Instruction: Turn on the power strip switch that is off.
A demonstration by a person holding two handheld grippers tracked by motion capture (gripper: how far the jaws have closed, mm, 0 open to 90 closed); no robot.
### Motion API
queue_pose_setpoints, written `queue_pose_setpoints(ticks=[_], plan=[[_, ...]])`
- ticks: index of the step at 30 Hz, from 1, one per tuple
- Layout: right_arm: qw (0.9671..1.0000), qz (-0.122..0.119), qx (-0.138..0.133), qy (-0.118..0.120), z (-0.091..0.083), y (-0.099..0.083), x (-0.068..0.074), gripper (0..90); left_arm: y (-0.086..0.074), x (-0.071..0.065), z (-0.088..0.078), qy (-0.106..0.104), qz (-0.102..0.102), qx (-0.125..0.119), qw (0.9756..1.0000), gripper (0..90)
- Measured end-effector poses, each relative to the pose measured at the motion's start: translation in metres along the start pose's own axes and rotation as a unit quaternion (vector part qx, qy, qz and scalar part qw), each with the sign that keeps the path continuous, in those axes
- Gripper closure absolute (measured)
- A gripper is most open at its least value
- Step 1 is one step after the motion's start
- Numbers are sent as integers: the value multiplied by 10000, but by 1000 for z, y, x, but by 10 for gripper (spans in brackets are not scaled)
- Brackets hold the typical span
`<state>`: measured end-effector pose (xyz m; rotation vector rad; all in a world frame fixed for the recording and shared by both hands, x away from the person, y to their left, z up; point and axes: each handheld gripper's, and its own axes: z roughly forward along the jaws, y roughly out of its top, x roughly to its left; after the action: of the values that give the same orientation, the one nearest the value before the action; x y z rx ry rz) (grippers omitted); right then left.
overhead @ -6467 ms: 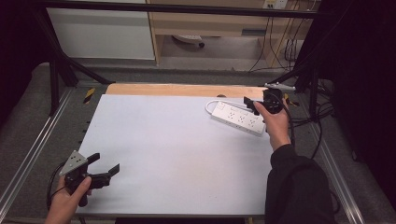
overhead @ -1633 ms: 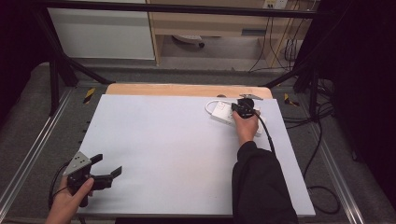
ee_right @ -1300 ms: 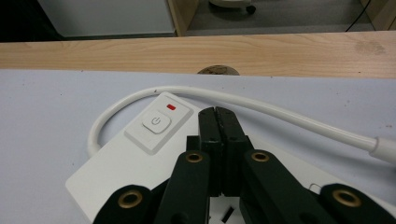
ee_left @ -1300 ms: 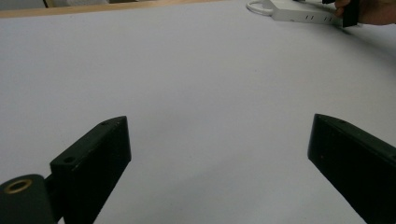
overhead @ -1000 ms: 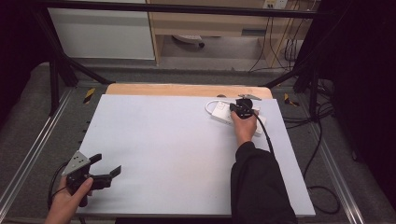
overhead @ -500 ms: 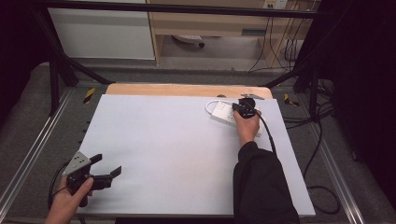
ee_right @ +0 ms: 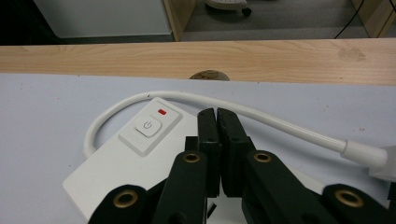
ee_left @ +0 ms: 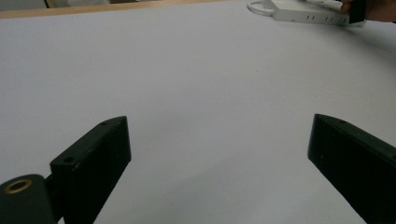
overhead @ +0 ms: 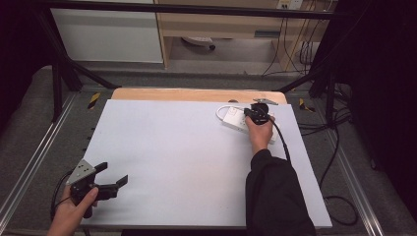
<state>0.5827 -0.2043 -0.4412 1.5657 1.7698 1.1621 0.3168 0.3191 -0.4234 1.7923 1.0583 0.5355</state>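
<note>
A white power strip (overhead: 232, 118) lies at the far right of the white table (overhead: 187, 162). In the right gripper view its switch end (ee_right: 112, 163) shows a power button (ee_right: 148, 126) with a red light (ee_right: 162, 112) beside it. A white cable (ee_right: 261, 116) loops behind it. My right gripper (overhead: 253, 114) is shut with nothing between its jaws. Its tips (ee_right: 217, 114) sit over the strip just right of the button; whether they touch it I cannot tell. My left gripper (overhead: 114, 173) rests open at the near left corner, its jaws (ee_left: 218, 121) wide over bare table.
A wooden band (overhead: 196, 94) runs along the table's far edge, with a round grommet (ee_right: 208, 74) in it. A white plug (ee_right: 383, 161) sits on the strip near my right gripper. Dark cables (overhead: 339, 147) trail over the floor at the right.
Since several seconds ago my right gripper has moved left along the strip to its switch end. Over the last second neither hand has visibly moved.
</note>
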Motion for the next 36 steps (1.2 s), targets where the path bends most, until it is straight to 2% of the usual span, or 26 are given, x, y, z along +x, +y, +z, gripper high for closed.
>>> queue_pose_setpoints(ticks=[22, 30, 36], plan=[[9997, -187, -107, 76, -12, 8, 1, 792, 0, 0, 0, 10, 0, 22, 10000, 61], [9995, -278, -131, 117, -18, 12, 1, 728, 0, 0, 0, 2, 13, 31, 10000, 61], [9993, -323, -105, 165, -24, 14, 3, 643, -1, 0, 0, 19, 3, 34, 10000, 61]])
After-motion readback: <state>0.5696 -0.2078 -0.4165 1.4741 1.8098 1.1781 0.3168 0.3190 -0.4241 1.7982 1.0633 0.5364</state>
